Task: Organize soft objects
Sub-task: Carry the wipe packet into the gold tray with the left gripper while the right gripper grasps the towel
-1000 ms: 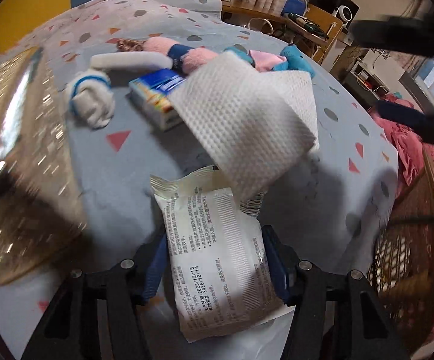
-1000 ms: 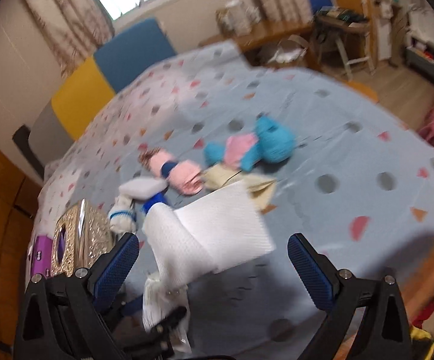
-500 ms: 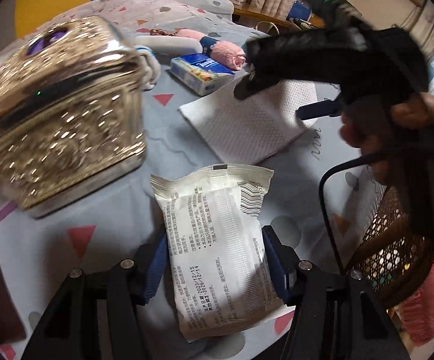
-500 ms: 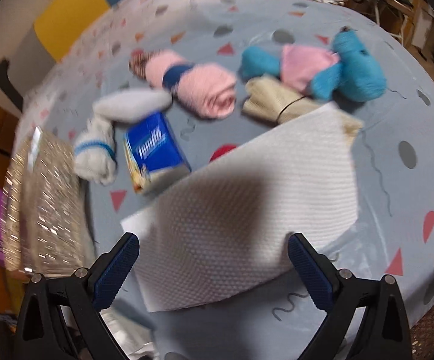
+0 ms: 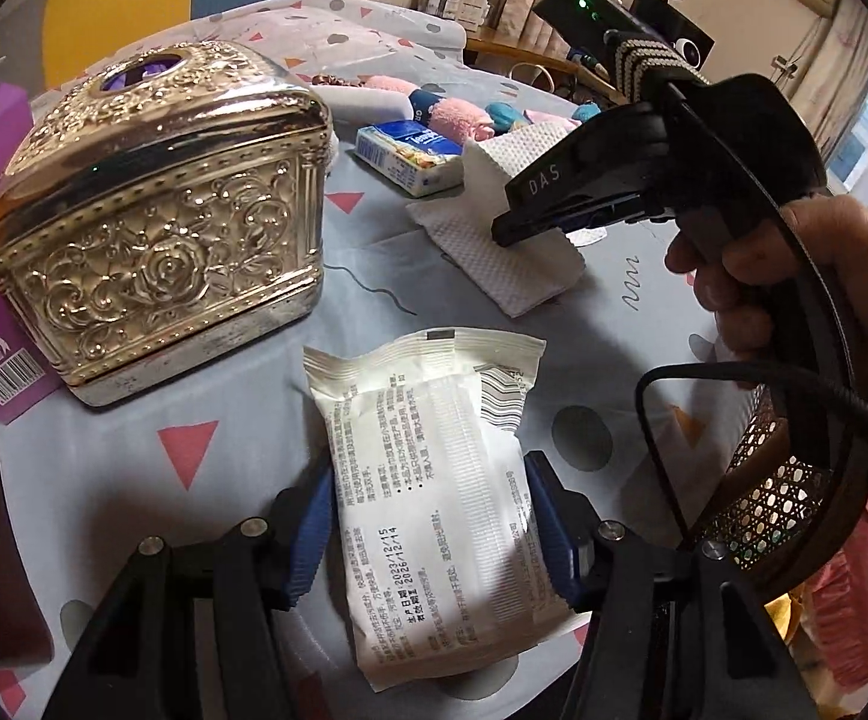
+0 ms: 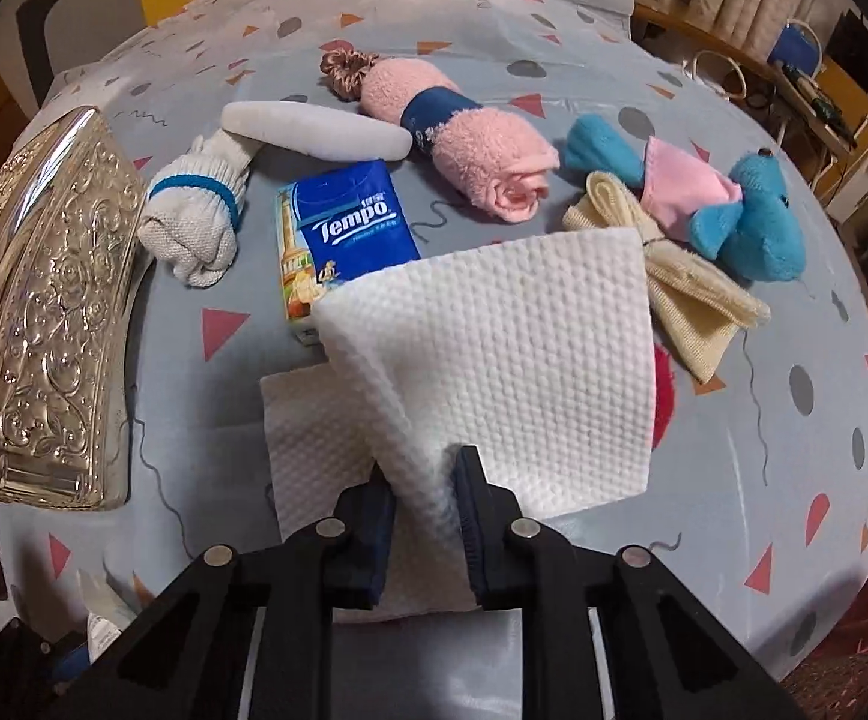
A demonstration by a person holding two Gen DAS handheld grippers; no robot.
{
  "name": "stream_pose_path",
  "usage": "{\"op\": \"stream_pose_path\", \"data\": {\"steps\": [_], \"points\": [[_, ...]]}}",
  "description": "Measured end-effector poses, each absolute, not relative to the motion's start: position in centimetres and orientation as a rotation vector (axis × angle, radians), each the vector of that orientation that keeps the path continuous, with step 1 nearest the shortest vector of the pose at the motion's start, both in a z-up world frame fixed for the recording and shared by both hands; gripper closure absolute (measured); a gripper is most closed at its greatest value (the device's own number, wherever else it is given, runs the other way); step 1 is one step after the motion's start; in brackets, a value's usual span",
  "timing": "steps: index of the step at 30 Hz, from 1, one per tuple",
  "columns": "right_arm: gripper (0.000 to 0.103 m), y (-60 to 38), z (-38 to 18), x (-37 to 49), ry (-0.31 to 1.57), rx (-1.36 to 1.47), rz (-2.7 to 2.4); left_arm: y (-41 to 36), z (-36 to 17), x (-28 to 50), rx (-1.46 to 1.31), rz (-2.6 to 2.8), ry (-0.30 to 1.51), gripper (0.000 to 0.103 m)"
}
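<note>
White embossed tissue sheet (image 6: 494,360) is being pinched near its lower edge as the jaws of the right hand-held gripper (image 6: 425,480) close on it; its far part is lifted off the patterned surface (image 6: 734,450). A white wipes packet (image 5: 434,498) is clamped between the pads of the left hand-held gripper (image 5: 428,534), beside a gold tissue box (image 5: 158,222).

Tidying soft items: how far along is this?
Early. Nothing looks put away yet. In hand: left gripper holds the wipes pack; right gripper is closing on the white paper towel. Pink towel roll, blue plush and sock lie loose.
</note>
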State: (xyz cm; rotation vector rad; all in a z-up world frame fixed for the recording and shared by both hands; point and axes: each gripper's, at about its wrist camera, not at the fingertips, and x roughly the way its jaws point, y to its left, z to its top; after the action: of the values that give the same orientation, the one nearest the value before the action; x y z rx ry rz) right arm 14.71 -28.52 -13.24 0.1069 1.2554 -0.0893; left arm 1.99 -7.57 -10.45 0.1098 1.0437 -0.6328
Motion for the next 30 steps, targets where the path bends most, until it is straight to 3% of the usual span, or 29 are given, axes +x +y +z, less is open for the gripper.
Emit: {"op": "stream_pose_path", "data": {"steps": [10,20,24,30], "points": [[0.083,-33.1,-12.6,15.0,1.255,0.301,-0.079,-7.6,-5.3,1.4,0.114,-0.698,0.933,0.046],[0.083,-32.2,-12.4,14.4,1.248,0.273,-0.078,-7.4,2.4,7.7,0.043,-0.610,0.797,0.046],[0.083,-30.6,-13.2,14.7,1.245,0.241,-0.077,-3.6,5.6,10.3,-0.042,-0.511,0.725,0.046],[0.083,-29.2,-12.4,14.2,1.242,0.199,-0.079,6.2,6.4,13.4,-0.198,-0.277,0.718,0.046]]}}
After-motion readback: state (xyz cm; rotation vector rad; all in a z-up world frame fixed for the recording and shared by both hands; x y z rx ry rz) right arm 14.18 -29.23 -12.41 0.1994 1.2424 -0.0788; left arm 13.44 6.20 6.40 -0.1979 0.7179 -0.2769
